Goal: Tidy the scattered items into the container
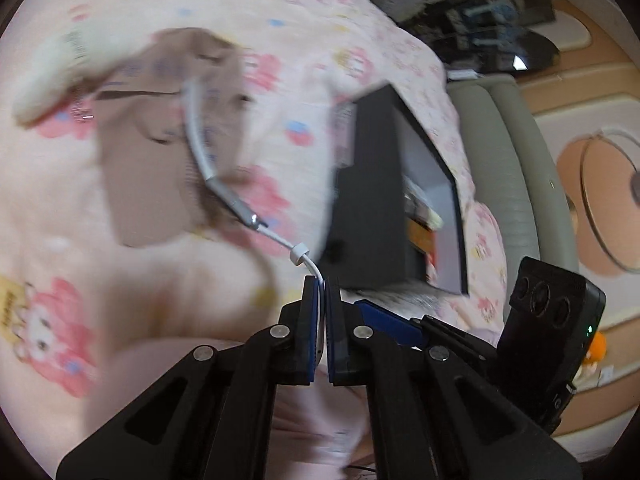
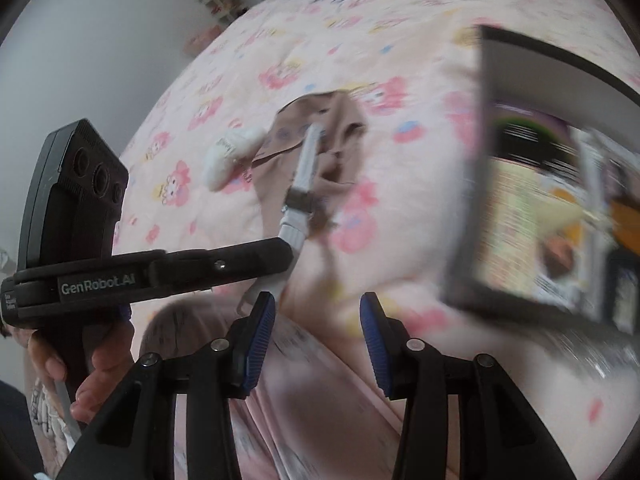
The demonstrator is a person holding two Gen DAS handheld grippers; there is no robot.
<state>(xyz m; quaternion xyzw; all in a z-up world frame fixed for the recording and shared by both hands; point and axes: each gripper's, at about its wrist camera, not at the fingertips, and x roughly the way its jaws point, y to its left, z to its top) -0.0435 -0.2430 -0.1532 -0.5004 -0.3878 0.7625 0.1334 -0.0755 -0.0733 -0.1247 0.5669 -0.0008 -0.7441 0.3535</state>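
You have one white cable [image 1: 224,196], one dark box [image 1: 384,200], one brown cloth pouch [image 1: 160,160] and one small white tube [image 1: 48,76] in front of you, all on the pink bedspread [image 1: 280,20].

Your left gripper [image 1: 322,284] has its fingers pressed together, and they pinch the thin end of the cable at the lower middle of the left view. From there the cable runs up and left through a small white collar and a silver plug, with its thicker part lying over the pouch. In the right view the same gripper comes in from the left, with your hand [image 2: 100,368] on its handle at the lower left, and the cable [image 2: 304,184] stretches from its tip toward the pouch [image 2: 320,148].

Your right gripper [image 2: 318,312] has its fingers spread about halfway, with nothing between them but the bedspread [image 2: 400,20] behind.

The box [image 2: 520,200] stands open at the right of the right view, its inside holding printed packets that are too blurred to count. The tube [image 2: 228,152] lies at the upper left edge of the pouch, touching it.

The surface is a soft quilted bedspread printed with pink cartoon figures. Beyond its edge, at the right of the left view, you can see a grey padded bed frame [image 1: 504,152] and a tan floor [image 1: 580,52]; a pale wall [image 2: 100,40] fills the upper left of the right view.
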